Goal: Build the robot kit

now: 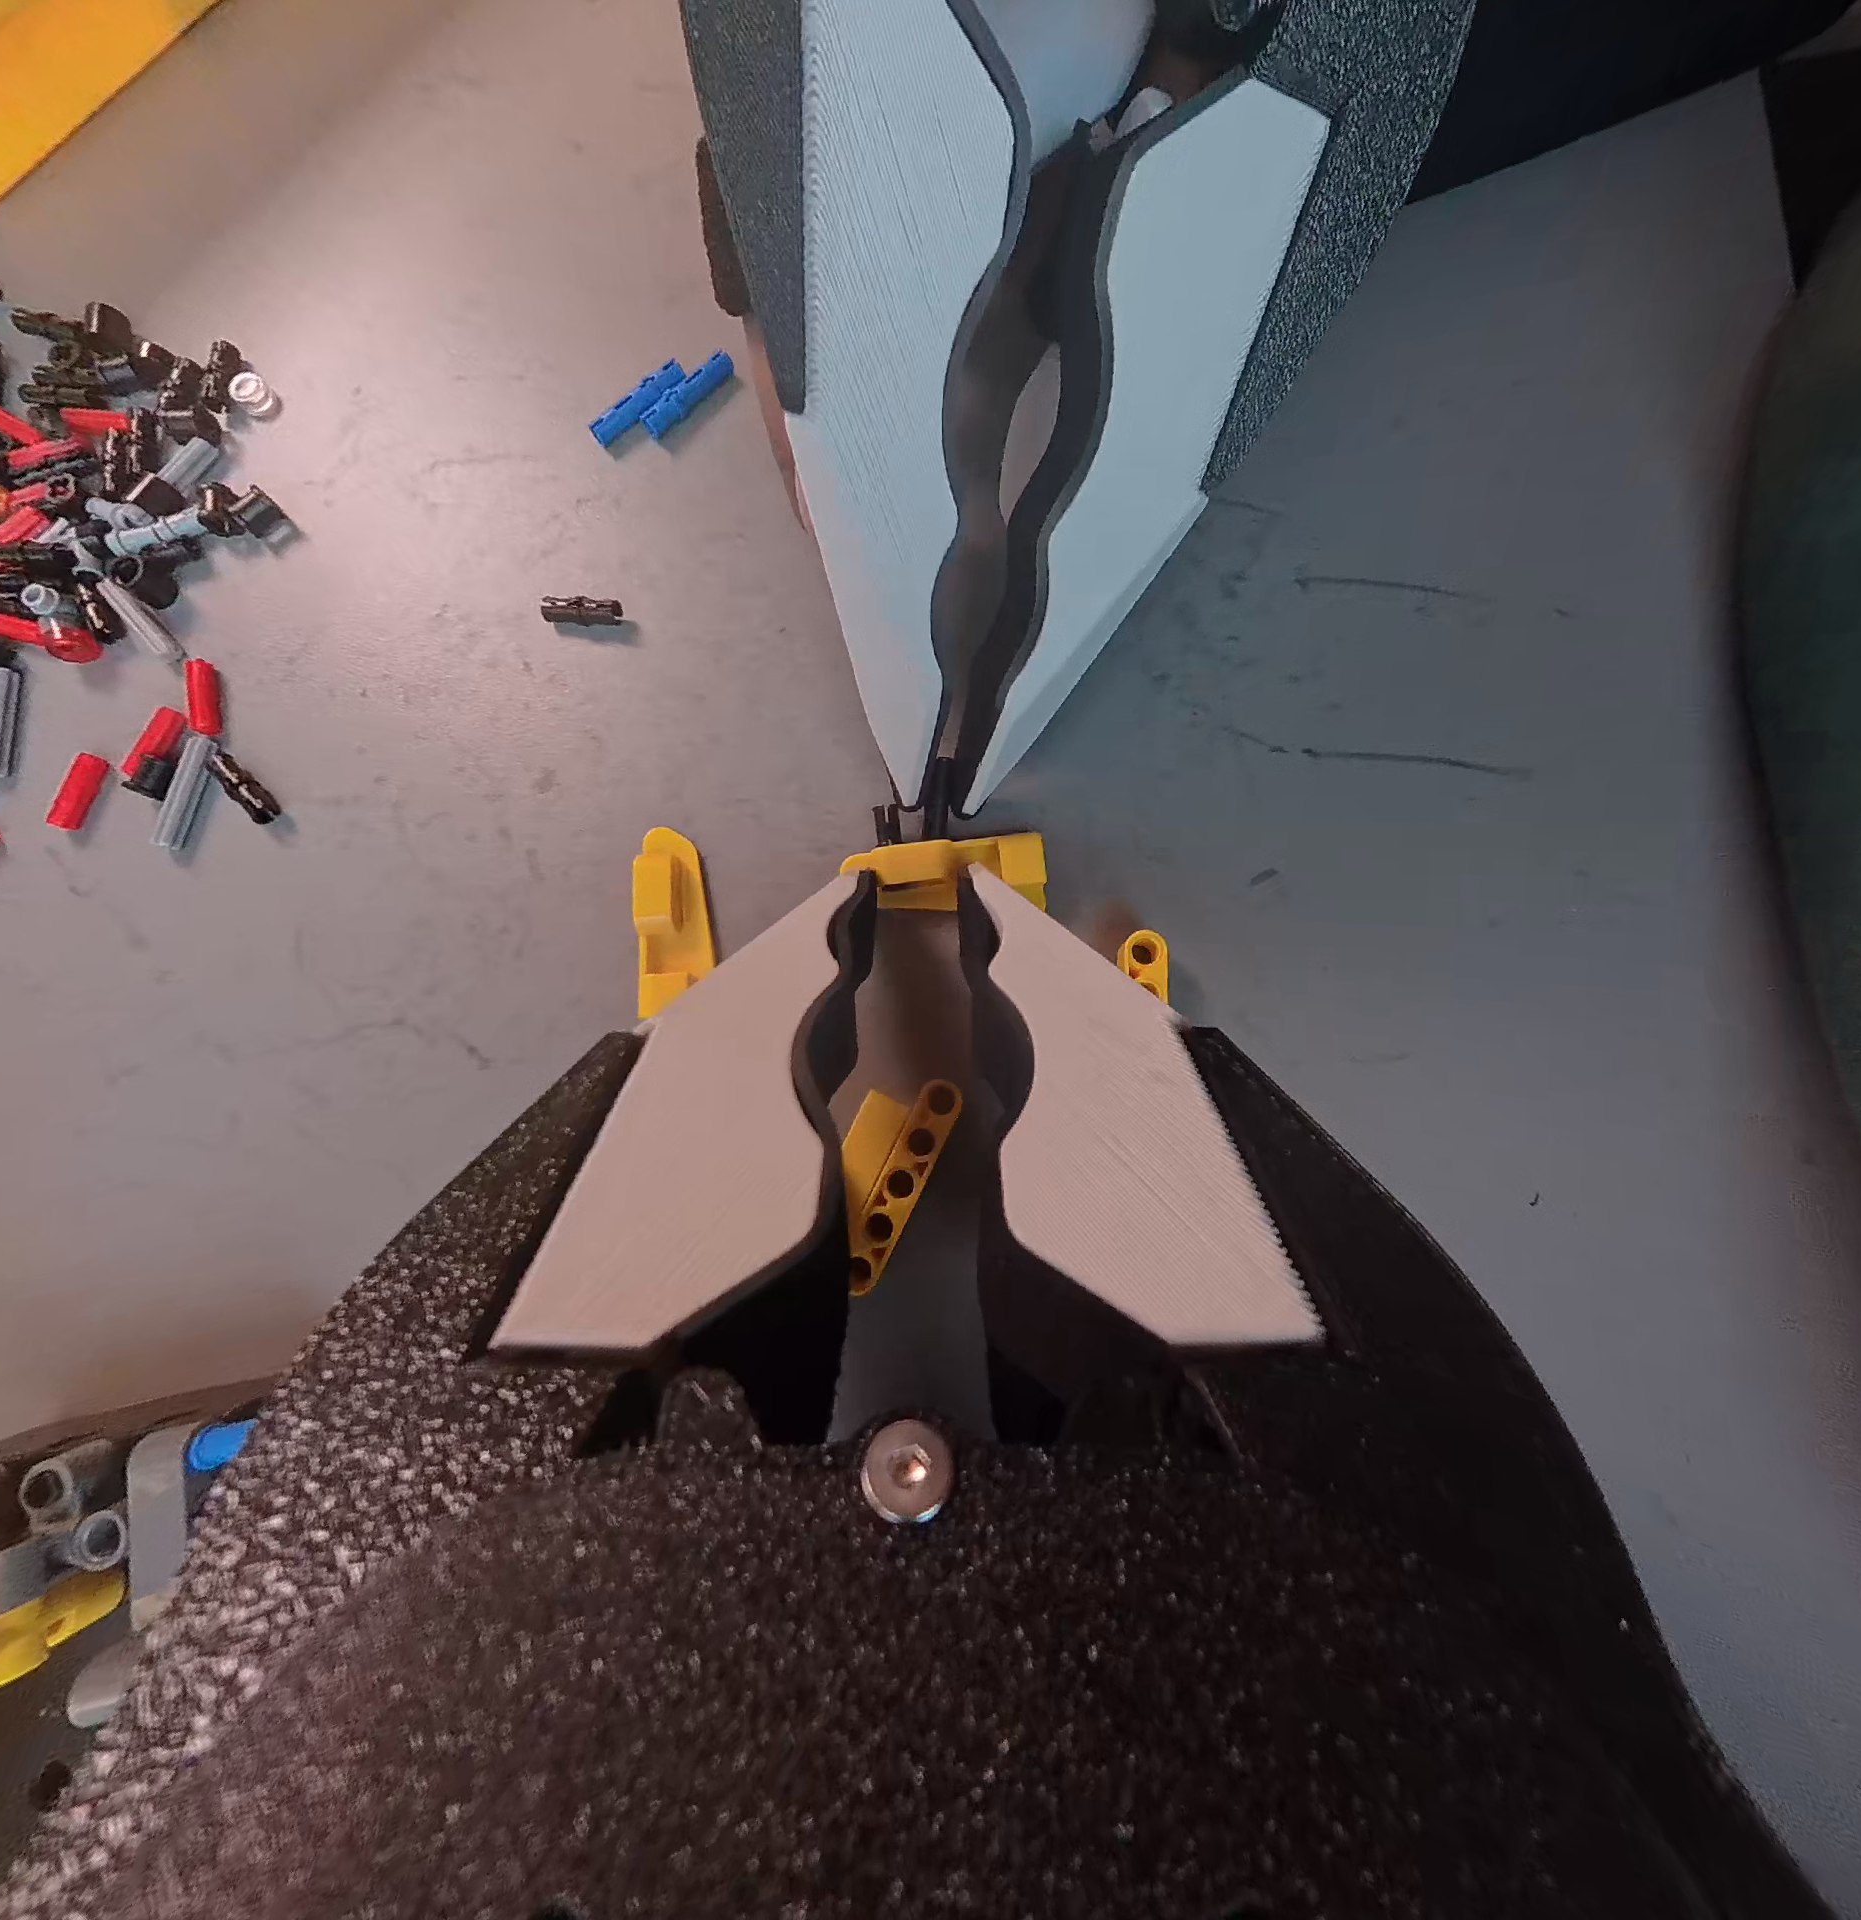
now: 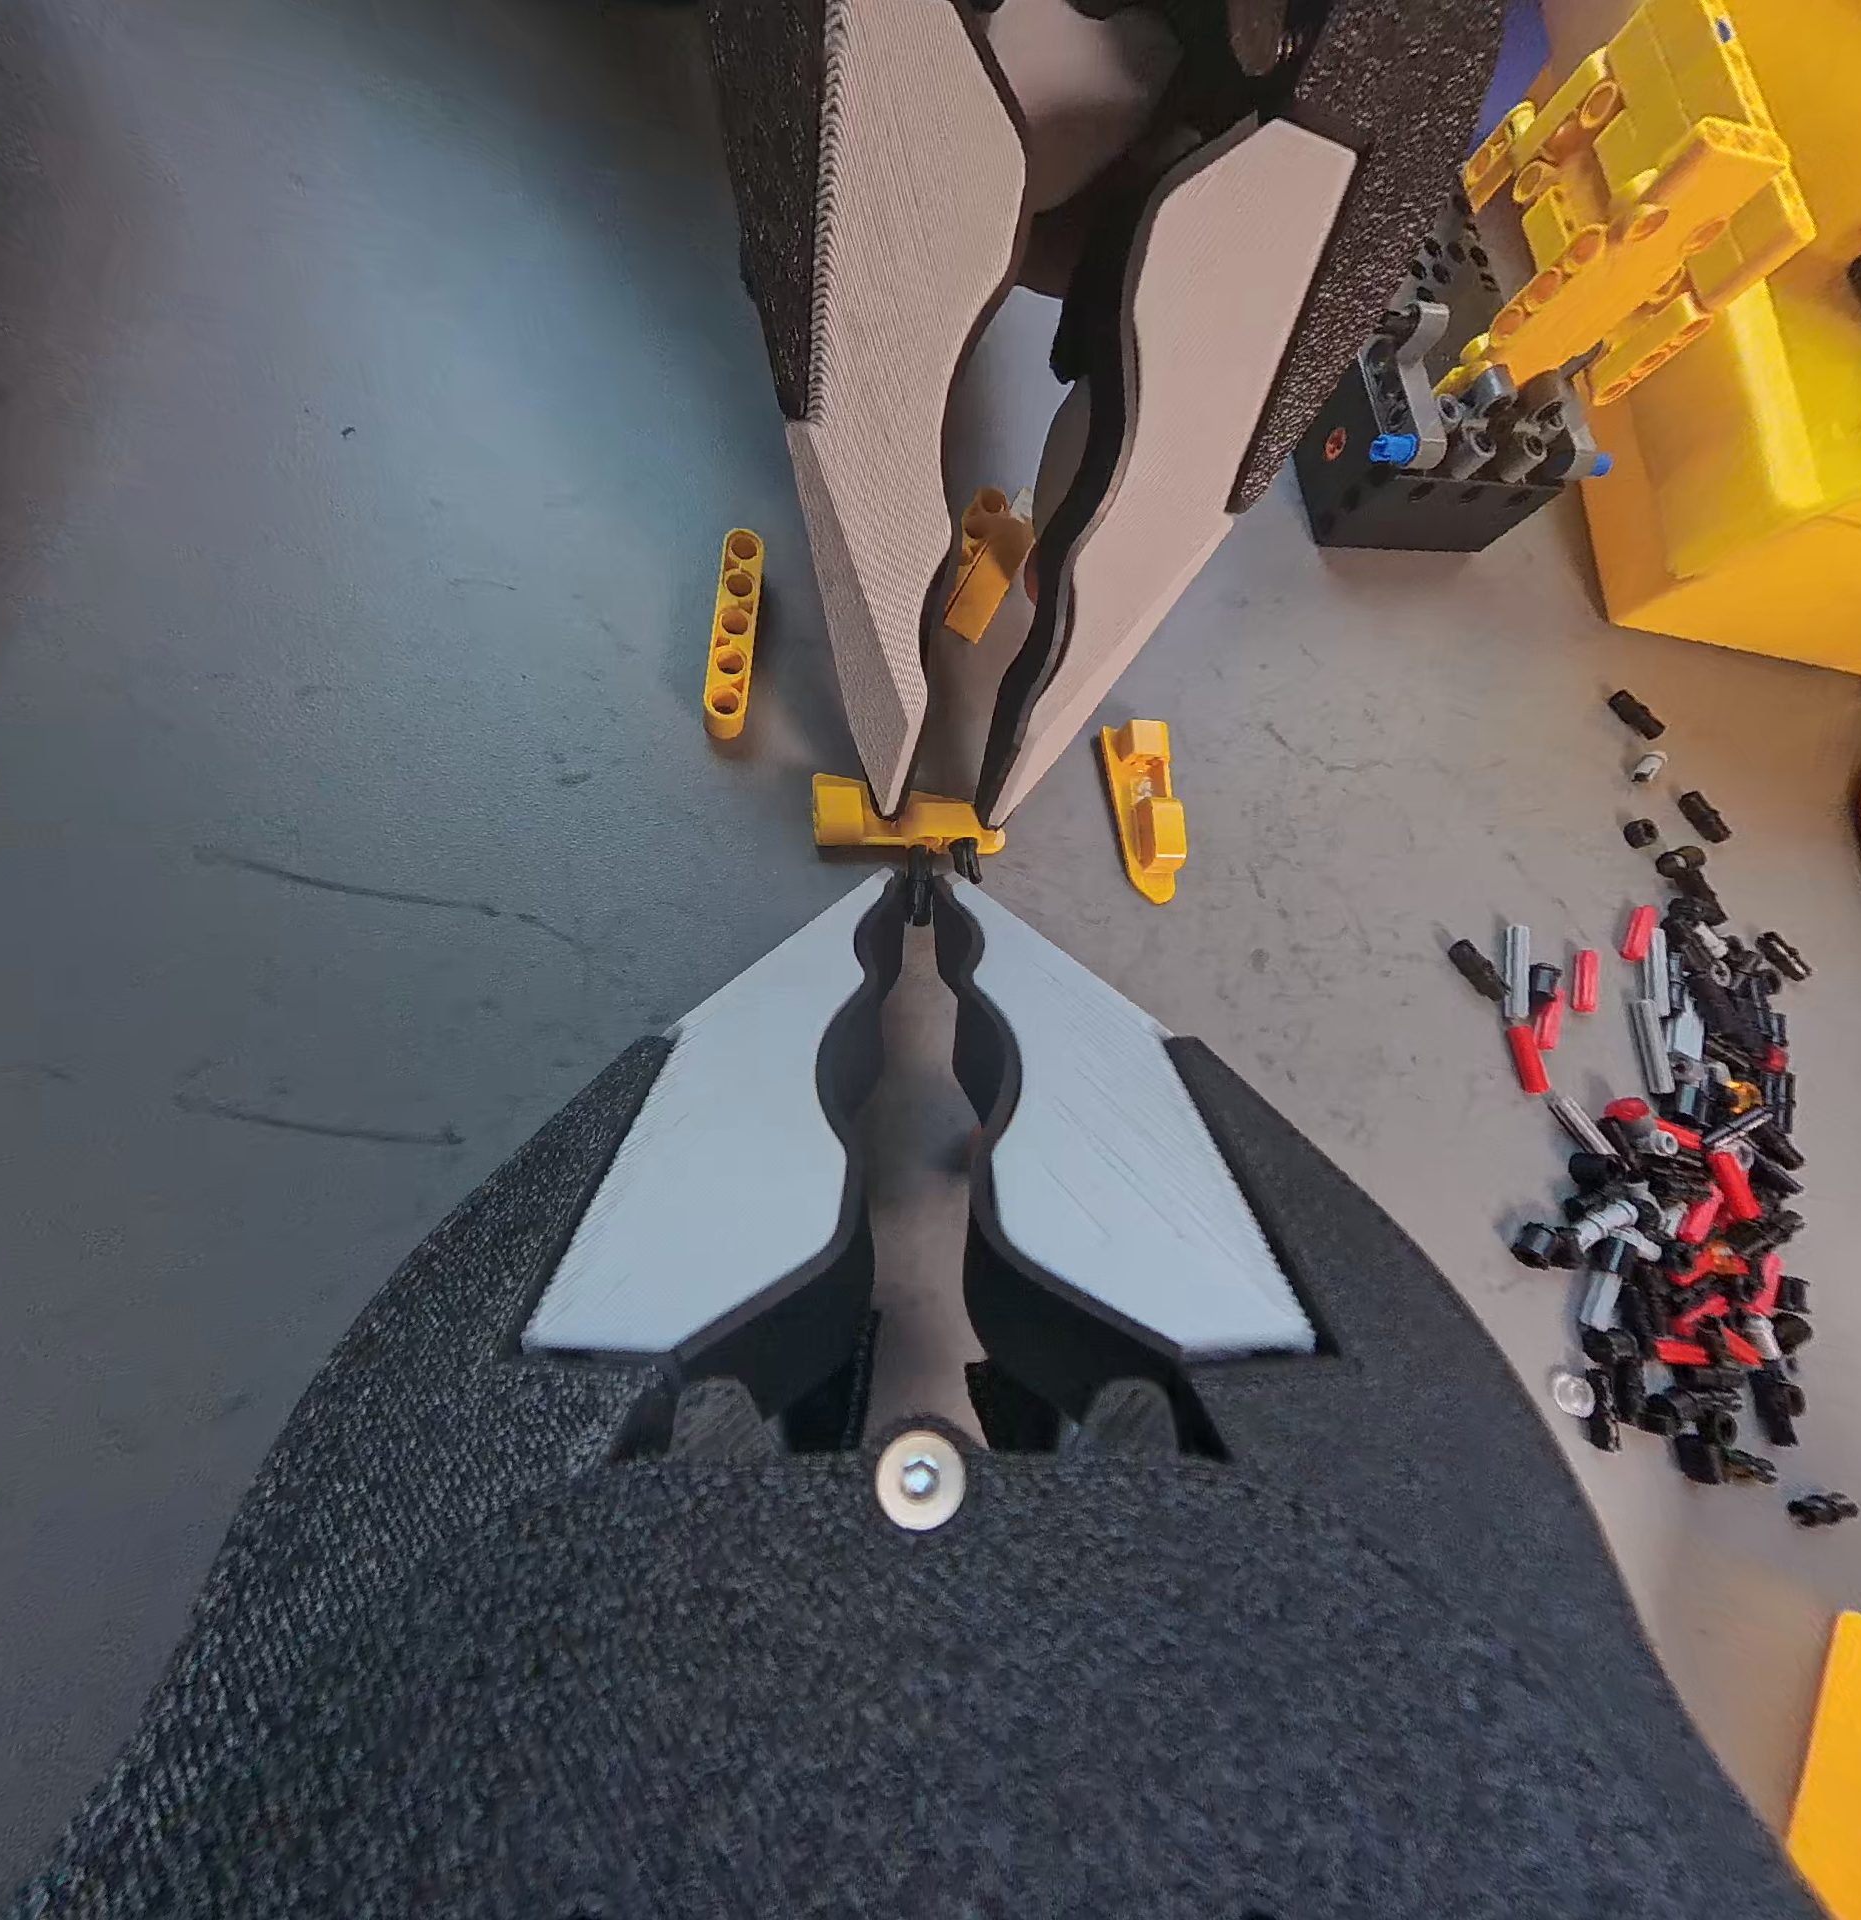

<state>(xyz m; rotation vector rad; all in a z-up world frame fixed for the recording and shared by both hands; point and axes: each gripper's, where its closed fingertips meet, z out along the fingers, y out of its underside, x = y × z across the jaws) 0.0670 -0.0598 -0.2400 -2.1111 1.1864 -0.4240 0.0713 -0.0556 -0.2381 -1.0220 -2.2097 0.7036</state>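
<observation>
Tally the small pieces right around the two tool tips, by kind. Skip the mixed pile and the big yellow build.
Yellow holed beams: 2
Yellow panel: 1
Yellow connector, clamped in the left tool: 1
Black pins at that connector: 2, one pinched by the right tool, one beside it
Total: 6

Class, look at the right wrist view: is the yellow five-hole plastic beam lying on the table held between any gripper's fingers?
No. The yellow five-hole plastic beam lies free on the grey table, beside the left gripper and untouched.
</observation>
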